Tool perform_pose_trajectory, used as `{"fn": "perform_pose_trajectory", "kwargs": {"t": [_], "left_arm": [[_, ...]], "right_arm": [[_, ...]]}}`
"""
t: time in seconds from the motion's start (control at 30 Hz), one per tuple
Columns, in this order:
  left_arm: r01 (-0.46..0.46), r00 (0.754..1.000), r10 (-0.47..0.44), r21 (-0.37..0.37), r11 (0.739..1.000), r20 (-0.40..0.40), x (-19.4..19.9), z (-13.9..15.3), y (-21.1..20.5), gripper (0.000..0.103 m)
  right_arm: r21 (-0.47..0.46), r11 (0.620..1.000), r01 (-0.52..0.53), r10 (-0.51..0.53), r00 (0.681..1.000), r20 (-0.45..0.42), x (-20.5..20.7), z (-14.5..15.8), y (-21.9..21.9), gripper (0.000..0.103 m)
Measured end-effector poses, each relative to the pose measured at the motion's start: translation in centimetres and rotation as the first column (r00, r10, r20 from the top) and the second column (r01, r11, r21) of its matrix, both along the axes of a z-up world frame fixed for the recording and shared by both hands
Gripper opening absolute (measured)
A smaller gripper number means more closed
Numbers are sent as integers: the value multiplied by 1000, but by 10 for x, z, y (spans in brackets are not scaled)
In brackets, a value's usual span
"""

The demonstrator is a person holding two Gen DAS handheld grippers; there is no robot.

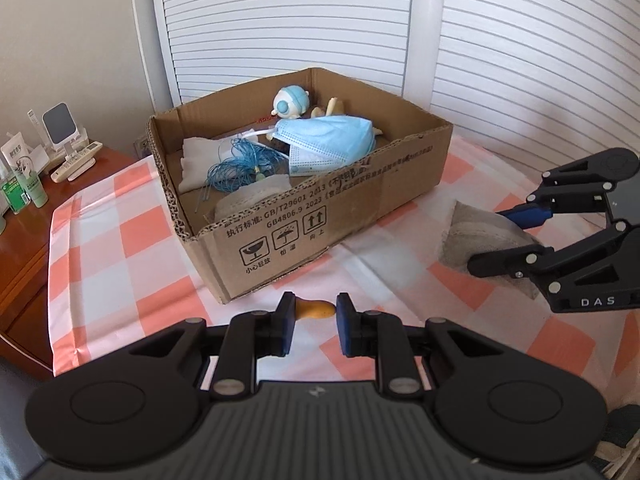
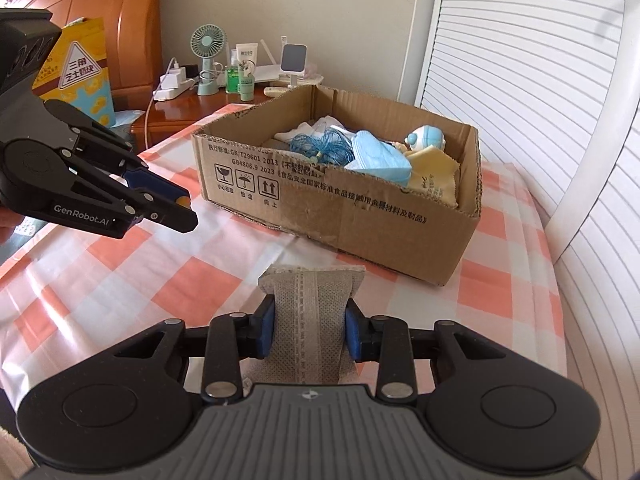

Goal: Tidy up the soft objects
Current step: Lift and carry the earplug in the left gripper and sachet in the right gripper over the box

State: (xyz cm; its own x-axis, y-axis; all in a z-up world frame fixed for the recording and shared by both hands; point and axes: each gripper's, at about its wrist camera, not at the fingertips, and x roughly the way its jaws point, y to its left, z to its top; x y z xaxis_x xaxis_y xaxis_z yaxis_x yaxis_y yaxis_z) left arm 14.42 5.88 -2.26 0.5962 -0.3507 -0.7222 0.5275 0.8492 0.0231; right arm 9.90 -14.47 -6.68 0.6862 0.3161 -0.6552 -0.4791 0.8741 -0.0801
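Note:
A cardboard box stands on the checked tablecloth. It holds a blue face mask, a blue cord bundle, a white cloth and a small blue-white toy. My left gripper is shut on a small orange soft piece just in front of the box. My right gripper is shut on a grey knitted cloth, held to the right of the box; the cloth also shows in the left wrist view. The box also shows in the right wrist view.
A wooden bedside table with a fan, bottles, a charger and a remote stands left of the cloth-covered surface. White slatted doors stand behind the box. A yellow snack bag leans by the headboard.

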Motion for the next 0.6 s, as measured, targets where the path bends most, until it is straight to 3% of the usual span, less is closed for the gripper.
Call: {"fn": "perform_pose_trajectory", "kwargs": {"t": [0.27,0.6], "left_arm": [[40,998,-40,7,999,54,1,31,-6,20],[39,990,-42,28,999,134,43,54,-18,20]], "right_arm": [[1,1000,-15,15,999,48,-5,26,-11,39],[27,1000,-2,-1,995,102,5,47,-19,39]]}}
